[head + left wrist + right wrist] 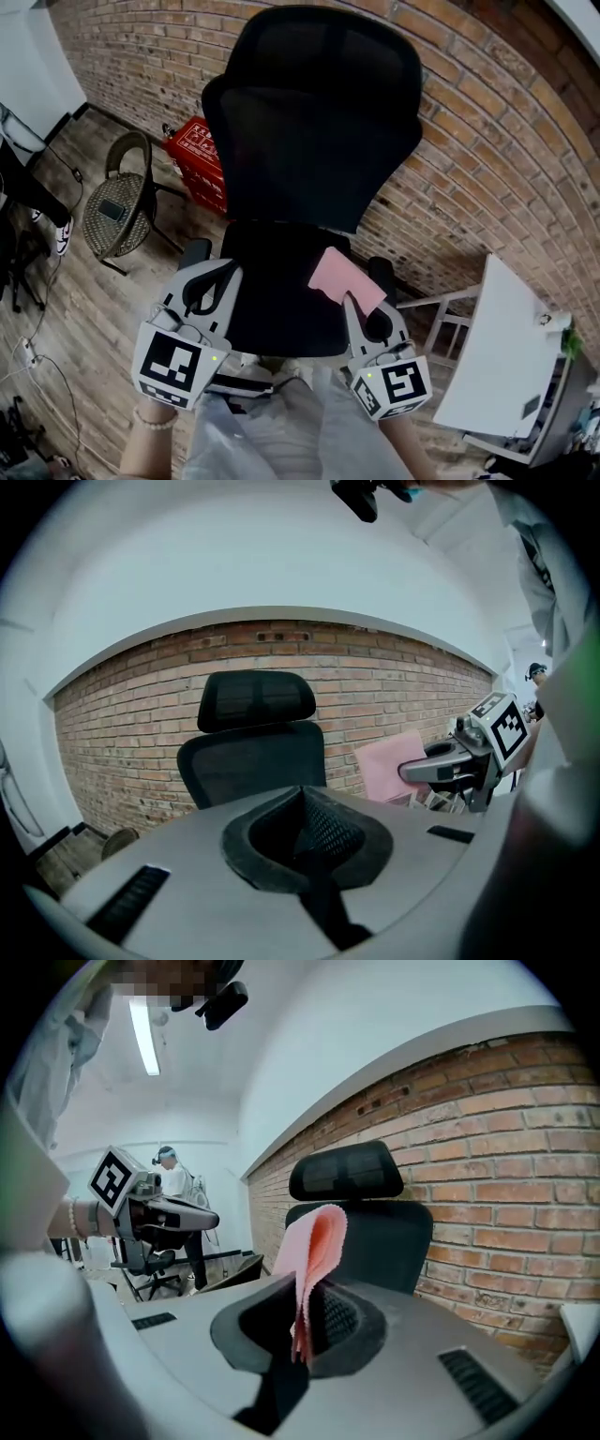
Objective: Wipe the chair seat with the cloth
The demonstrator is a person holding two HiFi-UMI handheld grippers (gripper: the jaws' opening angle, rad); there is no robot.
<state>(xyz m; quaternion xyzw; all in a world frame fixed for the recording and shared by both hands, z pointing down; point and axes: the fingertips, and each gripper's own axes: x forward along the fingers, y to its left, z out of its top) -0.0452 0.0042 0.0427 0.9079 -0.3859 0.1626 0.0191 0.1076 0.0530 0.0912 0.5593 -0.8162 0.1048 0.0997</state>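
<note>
Tongs: right gripper (pixel 364 317) clamped on the cloth, left gripper (pixel 208 286) jaws together, empty | chair (pixel 309 122) against far brick wall | seat (pixel 267 309) looks unwiped | pink cloth (pixel 343 277) held over seat's right side | step: approach; next: lower cloth flat onto seat

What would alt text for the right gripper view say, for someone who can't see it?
The right tongs pinch a folded pink cloth that stands upright between them. Behind is a black office chair in front of a brick wall, with the left tongs at the left.
</note>
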